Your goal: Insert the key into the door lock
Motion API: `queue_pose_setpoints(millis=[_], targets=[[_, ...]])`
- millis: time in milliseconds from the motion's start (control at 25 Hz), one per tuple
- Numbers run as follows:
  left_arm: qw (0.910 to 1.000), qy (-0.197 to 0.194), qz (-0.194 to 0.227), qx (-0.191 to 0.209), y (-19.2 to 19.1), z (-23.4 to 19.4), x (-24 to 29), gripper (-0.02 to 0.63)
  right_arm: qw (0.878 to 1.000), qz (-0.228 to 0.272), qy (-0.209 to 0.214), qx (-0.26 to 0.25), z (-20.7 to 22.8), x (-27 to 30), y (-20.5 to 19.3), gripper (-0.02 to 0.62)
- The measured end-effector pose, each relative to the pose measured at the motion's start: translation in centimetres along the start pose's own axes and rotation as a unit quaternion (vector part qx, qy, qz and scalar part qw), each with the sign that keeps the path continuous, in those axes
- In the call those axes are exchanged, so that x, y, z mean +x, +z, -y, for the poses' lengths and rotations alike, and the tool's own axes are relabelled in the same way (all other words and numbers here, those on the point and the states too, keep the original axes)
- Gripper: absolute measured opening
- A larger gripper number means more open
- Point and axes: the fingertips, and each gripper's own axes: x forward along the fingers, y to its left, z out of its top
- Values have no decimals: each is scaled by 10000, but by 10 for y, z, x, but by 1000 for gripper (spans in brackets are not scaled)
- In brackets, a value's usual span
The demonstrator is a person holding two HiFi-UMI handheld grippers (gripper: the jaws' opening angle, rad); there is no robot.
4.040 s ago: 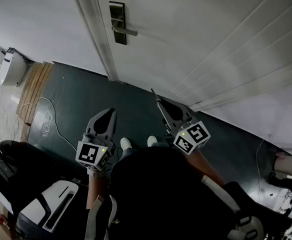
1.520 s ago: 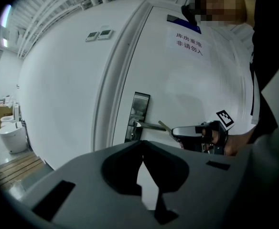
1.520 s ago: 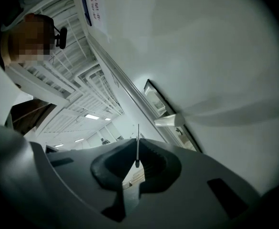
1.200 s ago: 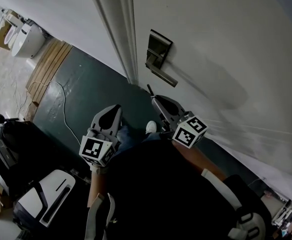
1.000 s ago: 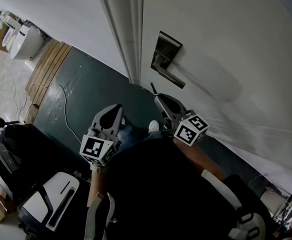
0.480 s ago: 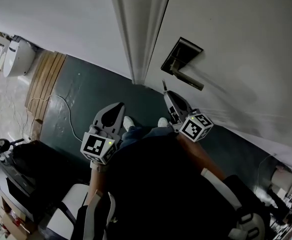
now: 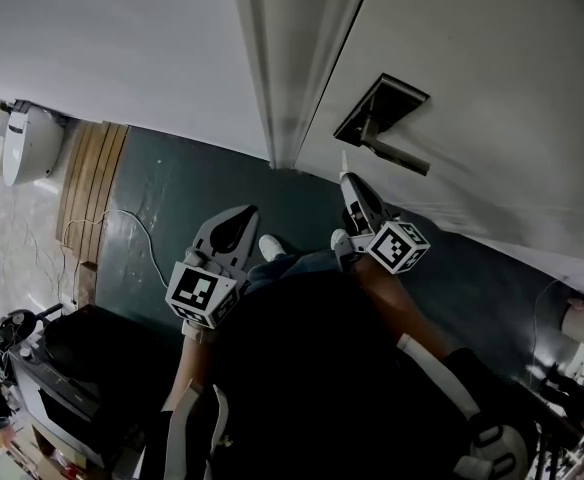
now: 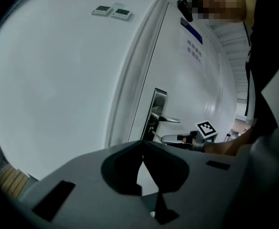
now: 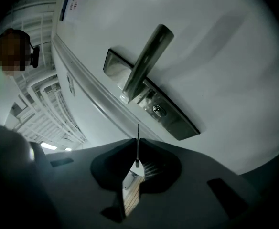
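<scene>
A thin metal key, seen edge-on as a bare sliver, sits clamped in the jaws of the right gripper. Its blade points at the brushed-metal lock plate on the white door. The tip stands just short of the round keyhole, near the base of the silver lever handle. The key's head is buried between the jaws. From the head view the keyhole cannot be made out. The left gripper, jaws together on nothing, hangs well apart from the lock, over the dark green floor.
</scene>
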Motion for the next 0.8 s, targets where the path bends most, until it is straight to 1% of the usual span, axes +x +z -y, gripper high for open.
queue_pose_setpoints(millis=[160,360,600,800], targets=[[9996,-202,-140,104,-5,-3,-1,9,9990,300,-145,298,14,2,3,32],[9989,-357,-263,160,-11,-7,-2,9,9962,620,-191,581,21,4,7,33],[9982,-451,-354,196,-18,-12,-2,9,9918,911,-102,885,27,7,14,34],[9977,-518,-399,197,-19,-15,-5,9,9853,1093,-106,1309,28,9,18,34]])
